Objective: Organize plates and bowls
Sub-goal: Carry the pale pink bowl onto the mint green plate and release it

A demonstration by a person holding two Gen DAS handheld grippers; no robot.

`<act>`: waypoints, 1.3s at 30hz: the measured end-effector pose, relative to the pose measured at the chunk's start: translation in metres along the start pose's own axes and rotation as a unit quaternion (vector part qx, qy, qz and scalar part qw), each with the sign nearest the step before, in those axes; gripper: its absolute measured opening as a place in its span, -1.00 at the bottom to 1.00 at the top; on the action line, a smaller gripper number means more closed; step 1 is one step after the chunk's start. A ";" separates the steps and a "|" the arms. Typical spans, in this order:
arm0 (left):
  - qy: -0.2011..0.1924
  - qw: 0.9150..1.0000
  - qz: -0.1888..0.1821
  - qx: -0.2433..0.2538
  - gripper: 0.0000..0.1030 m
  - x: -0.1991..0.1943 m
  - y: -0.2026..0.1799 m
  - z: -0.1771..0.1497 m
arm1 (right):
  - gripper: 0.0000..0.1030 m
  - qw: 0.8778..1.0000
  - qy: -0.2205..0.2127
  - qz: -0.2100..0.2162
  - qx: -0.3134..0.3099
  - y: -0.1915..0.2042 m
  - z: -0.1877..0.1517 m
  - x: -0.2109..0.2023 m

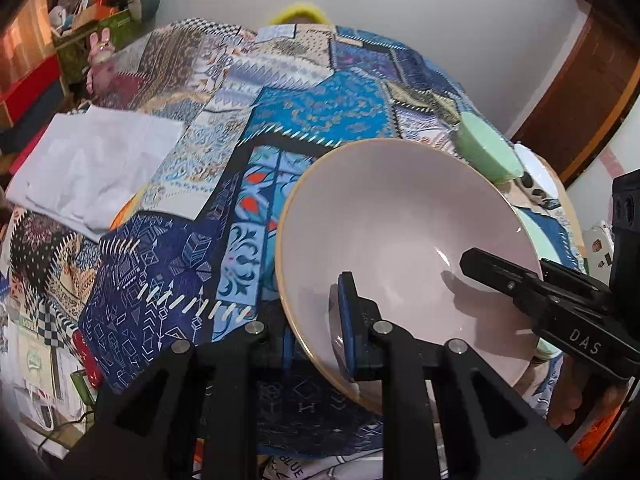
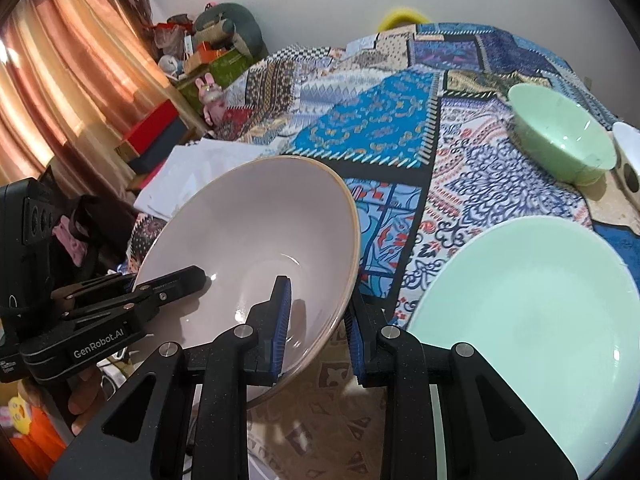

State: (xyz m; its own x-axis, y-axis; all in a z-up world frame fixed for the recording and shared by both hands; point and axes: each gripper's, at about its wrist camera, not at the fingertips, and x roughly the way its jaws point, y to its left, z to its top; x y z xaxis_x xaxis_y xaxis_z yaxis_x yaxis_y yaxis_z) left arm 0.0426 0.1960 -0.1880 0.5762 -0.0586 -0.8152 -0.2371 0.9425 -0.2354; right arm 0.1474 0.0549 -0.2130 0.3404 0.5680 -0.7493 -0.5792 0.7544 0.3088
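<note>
A large pale pink bowl [image 1: 400,232] [image 2: 256,232] is held tilted above the patchwork tablecloth by both grippers. My left gripper [image 1: 316,332] is shut on its near-left rim, one blue pad inside the bowl and the other outside. My right gripper [image 2: 318,332] is shut on the opposite rim in the same way. Each gripper shows in the other's view: the right gripper [image 1: 480,266] and the left gripper [image 2: 188,280]. A mint green plate [image 2: 528,320] [image 1: 538,228] lies just right of the bowl. A green bowl [image 2: 560,140] [image 1: 488,152] stands farther back.
A white bowl with dark spots [image 2: 628,152] [image 1: 534,176] sits beside the green bowl at the table's right edge. White paper [image 1: 96,160] lies on the left of the cloth [image 1: 320,112]. Boxes, toys [image 2: 210,92] and an orange curtain [image 2: 72,80] crowd the far left.
</note>
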 end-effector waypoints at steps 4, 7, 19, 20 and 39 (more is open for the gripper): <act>0.008 1.000 0.010 -0.006 -0.64 0.011 0.009 -0.004 | -0.54 1.000 0.011 -0.003 -0.005 0.003 -0.002 0.011; 0.016 1.000 0.013 -0.009 -0.64 0.019 0.015 -0.005 | -0.54 1.000 0.019 -0.006 -0.007 0.003 -0.003 0.017; 0.015 1.000 0.020 -0.014 -0.64 0.026 0.014 -0.008 | -0.49 1.000 0.027 -0.010 -0.005 0.000 -0.003 0.019; 0.016 1.000 0.018 -0.014 -0.64 0.026 0.015 -0.009 | -0.49 1.000 0.027 -0.010 -0.003 0.000 -0.003 0.018; -0.032 0.999 0.038 0.014 -0.63 -0.028 -0.009 0.006 | -0.20 0.997 -0.055 -0.046 -0.006 -0.030 0.004 -0.056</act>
State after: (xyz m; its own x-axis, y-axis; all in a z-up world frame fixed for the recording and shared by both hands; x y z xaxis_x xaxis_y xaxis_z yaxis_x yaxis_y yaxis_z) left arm 0.0338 0.1912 -0.1600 0.6057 0.0343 -0.7950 -0.2607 0.9525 -0.1575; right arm 0.1484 0.0020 -0.1784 0.4716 0.5296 -0.7051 -0.5509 0.8012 0.2334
